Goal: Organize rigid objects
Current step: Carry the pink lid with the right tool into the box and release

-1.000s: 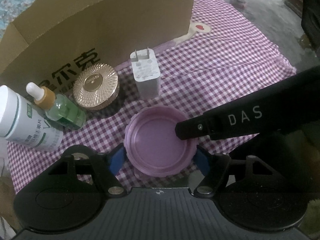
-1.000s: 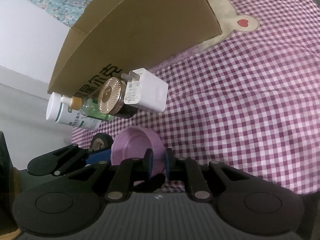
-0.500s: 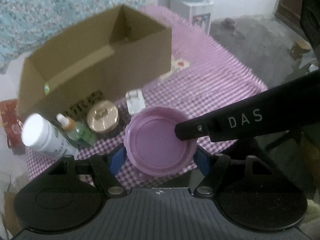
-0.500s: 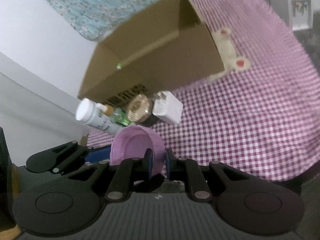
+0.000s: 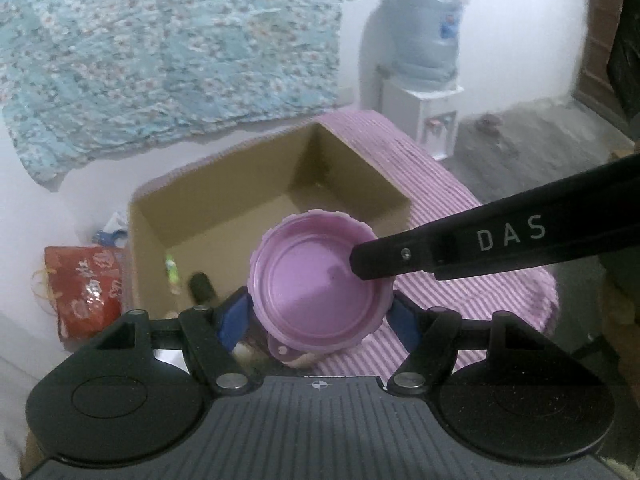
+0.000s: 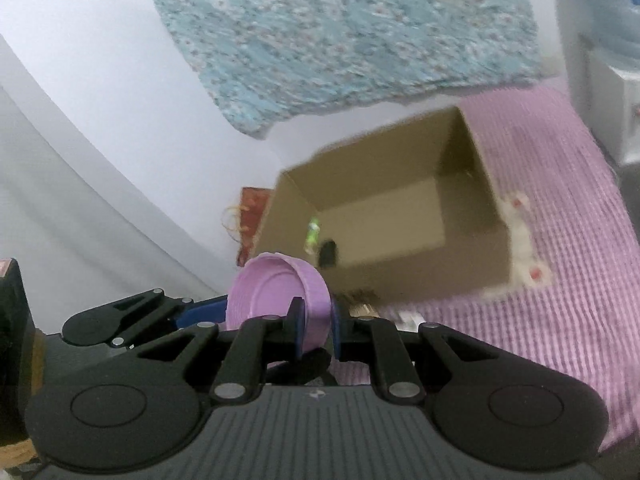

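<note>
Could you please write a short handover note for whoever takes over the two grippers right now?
Left gripper: shut across the full width of the purple lid, open side up.
Right gripper: shut on the lid's rim, pinching its wall from the side.
The lid is held in the air by both grippers, in front of the open cardboard box on the purple checked cloth.
Done: lid is off the table; a small green item and a dark one lie in the box, blurred.
Left: probably carry the lid over the box and release it. Other items on the table are not clearly visible now.

White letters "DAS" stand on the right hand-held gripper point(image 5: 374, 258); other print seems unreadable.
</note>
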Motion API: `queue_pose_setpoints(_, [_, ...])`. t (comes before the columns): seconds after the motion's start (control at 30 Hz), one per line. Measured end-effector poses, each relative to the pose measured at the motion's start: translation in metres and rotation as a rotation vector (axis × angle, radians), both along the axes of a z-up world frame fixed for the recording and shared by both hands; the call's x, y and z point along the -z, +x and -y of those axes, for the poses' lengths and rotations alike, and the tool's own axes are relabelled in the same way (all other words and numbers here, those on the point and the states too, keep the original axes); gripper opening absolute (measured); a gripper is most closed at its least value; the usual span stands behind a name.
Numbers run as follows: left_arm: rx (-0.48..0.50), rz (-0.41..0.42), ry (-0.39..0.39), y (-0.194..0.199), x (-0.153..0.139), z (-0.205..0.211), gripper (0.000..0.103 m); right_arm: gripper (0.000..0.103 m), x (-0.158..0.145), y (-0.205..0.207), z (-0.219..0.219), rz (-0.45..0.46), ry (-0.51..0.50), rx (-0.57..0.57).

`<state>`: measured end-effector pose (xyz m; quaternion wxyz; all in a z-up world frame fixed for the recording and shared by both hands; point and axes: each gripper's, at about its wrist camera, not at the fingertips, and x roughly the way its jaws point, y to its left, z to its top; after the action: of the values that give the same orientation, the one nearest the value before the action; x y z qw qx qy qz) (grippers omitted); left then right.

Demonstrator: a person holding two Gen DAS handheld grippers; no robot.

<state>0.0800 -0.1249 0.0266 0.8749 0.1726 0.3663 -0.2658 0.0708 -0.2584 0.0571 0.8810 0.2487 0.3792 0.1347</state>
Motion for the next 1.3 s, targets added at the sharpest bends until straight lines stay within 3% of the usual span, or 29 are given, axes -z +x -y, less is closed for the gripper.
queue_pose_setpoints(0.13, [-0.040,-0.027,0.023,0.043,-0.005,-0.005,0.072,0.016,-0.002,0.055,-0.008,-0.012,0.007,-0.049])
queue_pose_setpoints(0.27, [-0.075,-0.109,0.052,0.091,0.001,-0.009,0.072,0.016,0.008,0.116,-0.013,-0.067,-0.003,-0.085])
queue_pose_setpoints(0.4, [-0.118,-0.221,0.103,0.150,0.021,-0.008,0.072,0.015,0.032,0.183,-0.016,-0.167,0.001,-0.118])
queue_pose_setpoints(0.63, [-0.210,-0.347,0.183,0.215,0.057,-0.007,0.072,0.015,0.083,0.267,-0.030,-0.314,0.003,-0.165])
queue_pose_setpoints(0.9, [-0.327,-0.439,0.201,0.259,0.094,-0.013,0.072,0.015,0.133,0.321,-0.035,-0.418,0.040,-0.162])
queue_pose_setpoints(1.1, [-0.319,-0.382,0.269,0.266,0.101,0.001,0.072,0.015,0.163,0.340,-0.040,-0.450,0.054,-0.132])
queue_pose_setpoints(1.3, [-0.339,-0.380,0.247,0.269,0.095,-0.003,0.072,0.018,0.174,0.342,-0.041,-0.439,0.067,-0.104])
